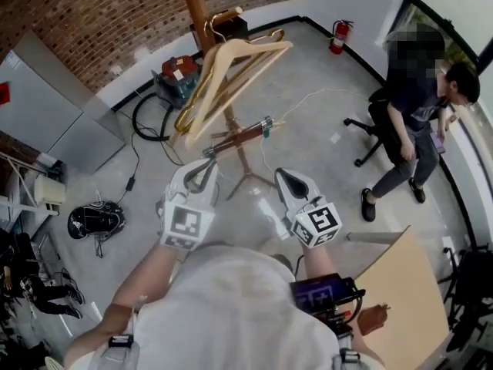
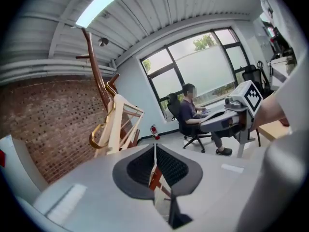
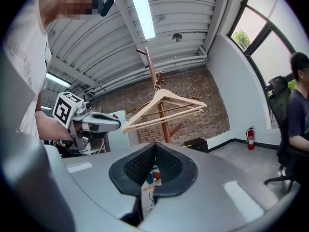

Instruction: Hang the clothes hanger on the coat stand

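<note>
We hold one claw in each hand, and both point at the tall brown wooden coat stand (image 1: 196, 5). The pale wooden clothes hanger (image 1: 239, 62) is up on the stand. Its metal hook sits over a peg near the top of the pole. Another pale hanger (image 1: 192, 102) hangs right next to it, so they look like a bunch.

Our left claw (image 1: 207, 157) is pressed together. There is nothing in it, and we can see part of the stand through the small gap lower down. Our right claw (image 1: 280, 174) is pressed together too, and it holds nothing. Both claws are near the stand, lower than the hangers, and they do not touch them. The two claws are side by side, a little apart.

The stand rests on the grey floor (image 1: 308, 129), close to the red brick wall (image 1: 115, 14). A red fire extinguisher (image 1: 340, 35) stands by the white wall. A person (image 1: 412, 122) sits on a black office chair (image 1: 368, 129), well away from the stand. A black helmet (image 1: 96, 220) lies on the floor.
</note>
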A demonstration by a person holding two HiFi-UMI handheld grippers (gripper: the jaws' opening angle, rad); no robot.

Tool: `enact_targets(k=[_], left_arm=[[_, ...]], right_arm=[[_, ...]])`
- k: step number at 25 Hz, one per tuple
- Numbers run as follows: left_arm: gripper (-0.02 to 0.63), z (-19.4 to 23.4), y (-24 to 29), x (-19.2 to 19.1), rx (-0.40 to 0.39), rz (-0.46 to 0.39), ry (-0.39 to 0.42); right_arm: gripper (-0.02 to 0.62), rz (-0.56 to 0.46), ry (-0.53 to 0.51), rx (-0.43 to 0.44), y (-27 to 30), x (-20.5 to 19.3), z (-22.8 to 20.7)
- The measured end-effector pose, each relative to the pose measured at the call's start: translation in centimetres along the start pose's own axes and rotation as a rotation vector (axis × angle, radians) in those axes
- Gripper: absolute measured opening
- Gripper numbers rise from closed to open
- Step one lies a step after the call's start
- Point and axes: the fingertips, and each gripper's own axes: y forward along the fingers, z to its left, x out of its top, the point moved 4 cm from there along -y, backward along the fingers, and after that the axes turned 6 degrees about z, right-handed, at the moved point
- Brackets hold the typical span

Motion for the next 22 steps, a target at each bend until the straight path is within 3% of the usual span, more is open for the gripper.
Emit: enact_targets(k=[4,9,13,22], left_arm=[[0.011,1.3,1.4,-3.1,-0.103,-0.048,-0.027],[0.005,1.0,1.6,-5.9,-0.22,-0.102,-0.133],[0.005,0.9,1.0,-6.8,-0.307,-0.151,-0.135],[0.005,0.7,0.7,-9.8,-0.47,-0.175,-0.154]], right_arm=[[0.014,-0.009,-0.038,-0.057,1.8,2.1,0.8],[0.014,0.011,-0.051,-0.112,2.5,2.0,3.1],[0.015,0.013,-0.031,-0.163,2.7,1.3,5.3],[0.014,0.026,-0.006,-0.26,2.3,-0.8,9.7]])
